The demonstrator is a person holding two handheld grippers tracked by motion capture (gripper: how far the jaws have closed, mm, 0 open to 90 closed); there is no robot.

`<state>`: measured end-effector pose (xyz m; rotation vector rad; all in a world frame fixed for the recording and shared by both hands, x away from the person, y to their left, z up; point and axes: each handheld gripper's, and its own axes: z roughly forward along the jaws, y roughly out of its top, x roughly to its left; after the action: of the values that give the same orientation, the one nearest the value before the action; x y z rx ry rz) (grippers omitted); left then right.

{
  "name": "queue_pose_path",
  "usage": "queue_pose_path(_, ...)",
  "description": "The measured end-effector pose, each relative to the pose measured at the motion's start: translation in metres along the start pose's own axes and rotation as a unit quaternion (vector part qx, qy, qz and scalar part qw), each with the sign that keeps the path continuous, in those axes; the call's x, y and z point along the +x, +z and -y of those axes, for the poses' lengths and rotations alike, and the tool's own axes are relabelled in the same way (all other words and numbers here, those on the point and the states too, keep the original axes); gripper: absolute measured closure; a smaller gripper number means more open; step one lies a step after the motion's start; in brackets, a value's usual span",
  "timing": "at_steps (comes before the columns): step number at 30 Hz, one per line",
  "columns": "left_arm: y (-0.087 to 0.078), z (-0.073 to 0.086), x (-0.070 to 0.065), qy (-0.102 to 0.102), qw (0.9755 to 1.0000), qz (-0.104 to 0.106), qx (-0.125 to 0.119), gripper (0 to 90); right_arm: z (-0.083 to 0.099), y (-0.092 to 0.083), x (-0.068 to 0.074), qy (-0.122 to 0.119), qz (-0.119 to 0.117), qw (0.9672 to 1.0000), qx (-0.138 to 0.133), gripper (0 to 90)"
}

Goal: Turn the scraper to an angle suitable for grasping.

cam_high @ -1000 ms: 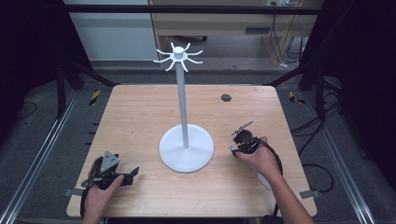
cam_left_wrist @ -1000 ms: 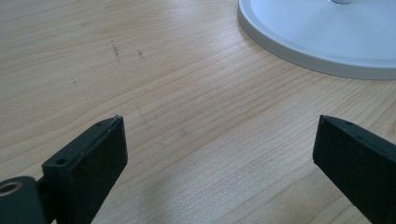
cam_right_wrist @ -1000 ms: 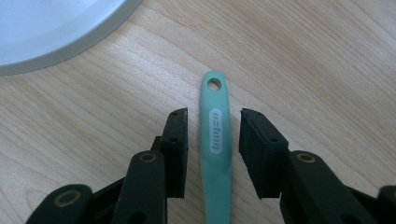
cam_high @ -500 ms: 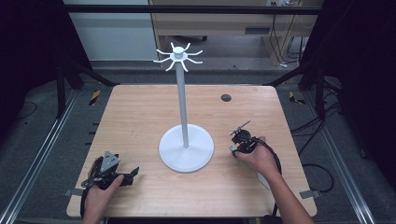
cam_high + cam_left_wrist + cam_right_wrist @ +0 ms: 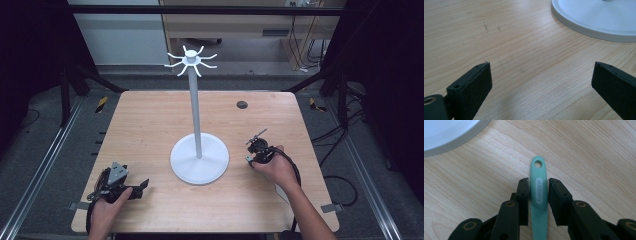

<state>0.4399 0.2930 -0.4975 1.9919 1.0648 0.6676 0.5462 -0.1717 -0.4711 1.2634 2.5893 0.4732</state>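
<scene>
A white stand [image 5: 196, 115] with a round base [image 5: 200, 162] and a ring of hooks [image 5: 191, 61] on top rises from the middle of the wooden table [image 5: 150, 120]. My right gripper [image 5: 257, 150] rests on the table just right of the base. In the right gripper view a teal handle [image 5: 539, 195] with a hole at its tip lies flat between its jaws [image 5: 538, 181]. The jaws have just been closing; the pads stand close along the handle's sides with a thin gap. My left gripper [image 5: 140, 186] sits at the front left, open wide [image 5: 540, 72] over bare wood.
A small dark round grommet [image 5: 242, 105] sits in the table's far right part. The stand's base [image 5: 599, 20] lies ahead of the left gripper and shows at the upper left [image 5: 446, 132] in the right gripper view. Metal rails [image 5: 45, 165] flank the table.
Both hands stay in the same places on the table. The stand has not moved.
</scene>
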Motion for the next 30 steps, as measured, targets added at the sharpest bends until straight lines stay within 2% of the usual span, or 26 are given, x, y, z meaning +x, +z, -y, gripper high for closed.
queue_pose_path(8,0.001,0.0,-0.001,-0.001,1.0,0.0,-0.001,2.5,-0.002,0.0,0.0,-0.003,-0.002,1.0,0.007,70.8)
queue_pose_path(24,0.001,0.0,-0.001,0.0,1.0,0.001,0.0,2.6,-0.013,0.002,0.001,-0.009,-0.003,0.9991,0.04,72.3)
queue_pose_path(25,0.001,0.0,-0.001,0.001,1.0,0.001,0.0,2.5,-0.014,0.003,-0.001,-0.021,0.0,0.999,0.04,72.3)
queue_pose_path(30,0.001,-0.001,-0.001,0.001,1.0,0.003,0.001,2.5,-0.016,0.003,0.0,-0.012,-0.002,0.9986,0.051,73.1)
